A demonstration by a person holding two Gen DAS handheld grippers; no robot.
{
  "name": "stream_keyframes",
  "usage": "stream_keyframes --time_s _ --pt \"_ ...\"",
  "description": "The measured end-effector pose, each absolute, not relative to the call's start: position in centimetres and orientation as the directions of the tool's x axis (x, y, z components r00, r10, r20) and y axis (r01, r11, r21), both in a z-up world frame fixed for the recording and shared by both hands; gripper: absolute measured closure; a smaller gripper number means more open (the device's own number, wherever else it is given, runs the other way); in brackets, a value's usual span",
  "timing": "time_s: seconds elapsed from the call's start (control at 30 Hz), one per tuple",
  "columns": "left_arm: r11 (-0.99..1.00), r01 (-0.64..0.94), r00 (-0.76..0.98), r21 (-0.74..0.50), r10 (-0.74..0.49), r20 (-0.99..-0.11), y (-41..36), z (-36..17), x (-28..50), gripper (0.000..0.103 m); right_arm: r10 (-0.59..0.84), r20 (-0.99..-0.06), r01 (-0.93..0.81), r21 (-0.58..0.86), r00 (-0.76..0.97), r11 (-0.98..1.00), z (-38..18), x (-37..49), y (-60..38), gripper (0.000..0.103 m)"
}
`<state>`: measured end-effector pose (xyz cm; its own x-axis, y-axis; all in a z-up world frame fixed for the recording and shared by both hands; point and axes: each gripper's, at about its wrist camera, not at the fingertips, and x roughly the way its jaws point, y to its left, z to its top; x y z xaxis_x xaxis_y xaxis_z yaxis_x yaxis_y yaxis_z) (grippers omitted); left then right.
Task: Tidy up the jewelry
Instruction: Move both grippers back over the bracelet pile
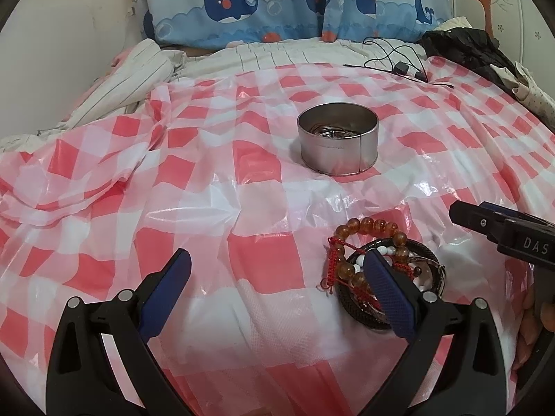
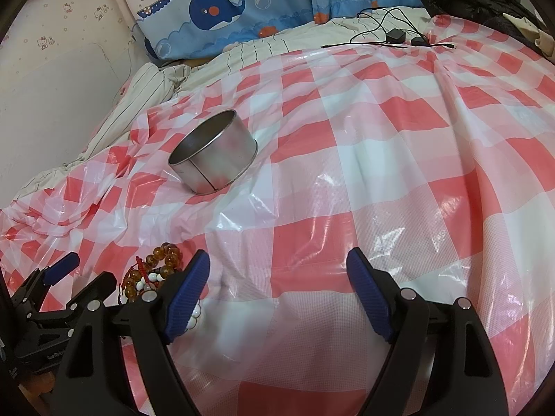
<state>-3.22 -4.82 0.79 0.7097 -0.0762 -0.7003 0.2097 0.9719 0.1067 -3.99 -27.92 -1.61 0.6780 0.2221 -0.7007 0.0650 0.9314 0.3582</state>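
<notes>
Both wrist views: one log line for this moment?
left tongs open, by bracelets | right tongs open, empty | tin upright on cloth

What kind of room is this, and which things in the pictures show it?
Most likely a bedroom, with a bed used as the work surface. A whale-print pillow lies at the far end, striped bedding shows beside the checked plastic sheet, and the wall has Hello Kitty wallpaper.

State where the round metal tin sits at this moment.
In the left wrist view the round metal tin stands upright on the red-checked plastic sheet, right of centre, beyond the amber bead bracelet and apart from it.
</notes>
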Motion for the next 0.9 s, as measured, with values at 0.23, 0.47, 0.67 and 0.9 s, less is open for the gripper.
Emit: stream_keyframes --time_s 0.23,0.47,0.67,0.9 --pt "0.973 0.206 0.710 0.105 -0.074 -0.700 -4.9 0.8 -3.1 0.007 0.221 -0.701 0.065 0.356 0.678 0.932 -1.6 -4.0 -27.9 0.024" --pt "0.978 0.190 0.694 0.079 -0.077 -0.716 -4.6 0.7 -2.8 0.008 0.221 -0.701 0.065 0.357 0.678 0.932 -1.6 -4.0 -27.8 0.024" --pt "0.979 0.195 0.688 0.067 -0.087 -0.721 -4.5 0.6 -2.8 0.007 0.220 -0.702 0.066 0.355 0.677 0.932 -1.6 -4.1 -27.8 0.024" --pt "0.979 0.205 0.680 -0.006 -0.147 -0.719 -3.1 1.5 -2.7 0.008 0.222 -0.682 0.054 0.359 0.697 0.932 -1.0 -4.4 -27.7 0.024"
